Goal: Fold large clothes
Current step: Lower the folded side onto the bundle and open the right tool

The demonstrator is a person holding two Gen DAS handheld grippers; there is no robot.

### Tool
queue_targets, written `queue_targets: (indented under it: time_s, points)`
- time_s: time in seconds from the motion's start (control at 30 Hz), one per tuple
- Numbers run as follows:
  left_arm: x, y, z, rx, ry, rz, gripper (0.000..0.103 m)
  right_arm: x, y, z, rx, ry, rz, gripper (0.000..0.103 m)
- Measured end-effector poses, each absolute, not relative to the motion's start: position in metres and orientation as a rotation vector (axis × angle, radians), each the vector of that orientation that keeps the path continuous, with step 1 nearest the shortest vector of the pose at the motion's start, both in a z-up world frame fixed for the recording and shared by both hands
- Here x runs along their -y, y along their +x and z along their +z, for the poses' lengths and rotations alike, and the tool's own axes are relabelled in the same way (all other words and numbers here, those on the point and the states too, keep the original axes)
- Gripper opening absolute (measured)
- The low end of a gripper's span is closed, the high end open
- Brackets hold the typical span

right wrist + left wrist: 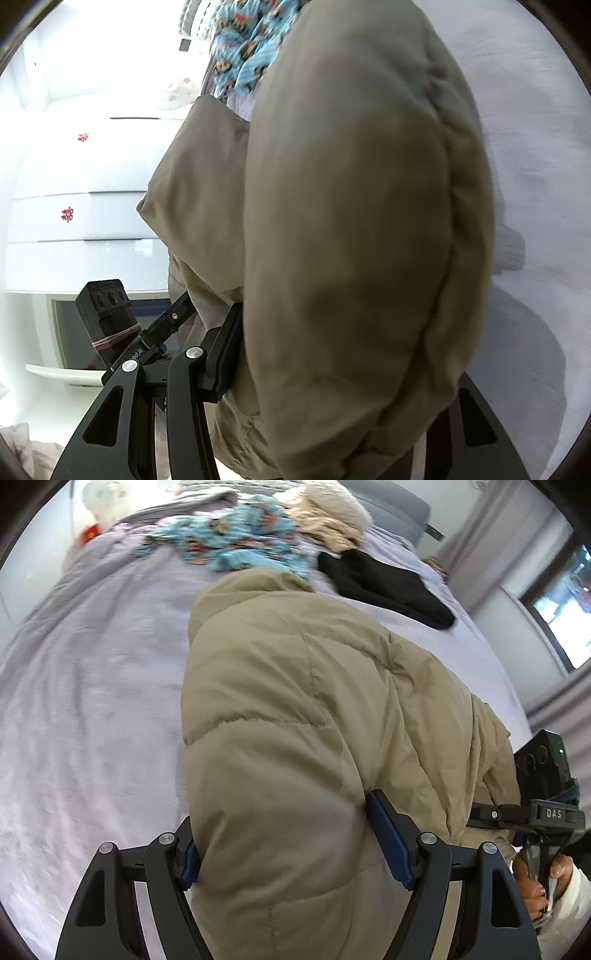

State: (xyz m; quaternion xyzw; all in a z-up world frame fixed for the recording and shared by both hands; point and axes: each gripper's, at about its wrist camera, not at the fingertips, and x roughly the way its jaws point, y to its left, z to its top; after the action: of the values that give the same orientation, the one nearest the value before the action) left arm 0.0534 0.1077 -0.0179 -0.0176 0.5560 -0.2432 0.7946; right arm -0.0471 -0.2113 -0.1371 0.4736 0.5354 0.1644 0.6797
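Both tongs, left and right, clamp thick folds of the puffy, quilted khaki down jacket above the lavender-sheeted bed; the right one reads "DAS".

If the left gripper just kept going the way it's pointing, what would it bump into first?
The tan puffy jacket: the left gripper is already clamped on it, and its bulk fills the way ahead. Past that, probably the lilac bedsheet, though depth is hard to judge.
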Motion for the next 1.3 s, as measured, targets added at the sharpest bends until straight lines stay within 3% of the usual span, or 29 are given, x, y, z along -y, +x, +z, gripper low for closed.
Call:
queue_targets:
  time_s: [0.27, 0.4, 0.63, 0.7, 0.73, 0.77, 0.83, 0.97, 1.17, 1.3]
  points:
    - [-0.148, 0.088, -0.080, -1.202, -0.042, -0.447, 0.080, 0.169, -0.023, -0.183, -1.279, 0.964, 0.320, 0.054]
    - [-0.143, 0.087, -0.089, -1.185, -0.024, -0.459, 0.085, 0.190, -0.034, -0.199, -1.316, 0.997, 0.234, 0.061]
    - [-0.146, 0.090, -0.062, -1.164, -0.012, -0.398, 0.086, 0.202, -0.068, -0.141, -1.299, 0.773, 0.006, 0.061]
    - [-0.154, 0.097, -0.040, -1.092, -0.056, -0.404, 0.086, 0.192, -0.079, -0.104, -1.263, 0.642, -0.050, 0.054]
    - [-0.155, 0.100, -0.034, -1.073, -0.063, -0.407, 0.086, 0.195, -0.085, -0.100, -1.236, 0.605, -0.055, 0.037]
    - [-0.154, 0.105, -0.028, -1.054, -0.064, -0.415, 0.086, 0.197, -0.091, -0.087, -1.214, 0.569, -0.049, 0.029]
    - [-0.143, 0.117, -0.024, -1.038, -0.046, -0.435, 0.085, 0.186, -0.096, -0.060, -1.167, 0.529, -0.005, 0.023]
    - [-0.103, 0.127, -0.040, -1.079, 0.005, -0.472, 0.086, 0.138, -0.066, -0.023, -1.154, 0.519, 0.097, 0.022]
    - [-0.058, 0.124, -0.069, -1.079, 0.148, -0.404, 0.086, 0.101, -0.103, -0.055, -1.325, 0.308, 0.077, 0.022]
    - [-0.046, 0.119, -0.074, -1.082, 0.165, -0.411, 0.086, 0.111, -0.113, -0.096, -1.394, 0.252, -0.005, 0.007]
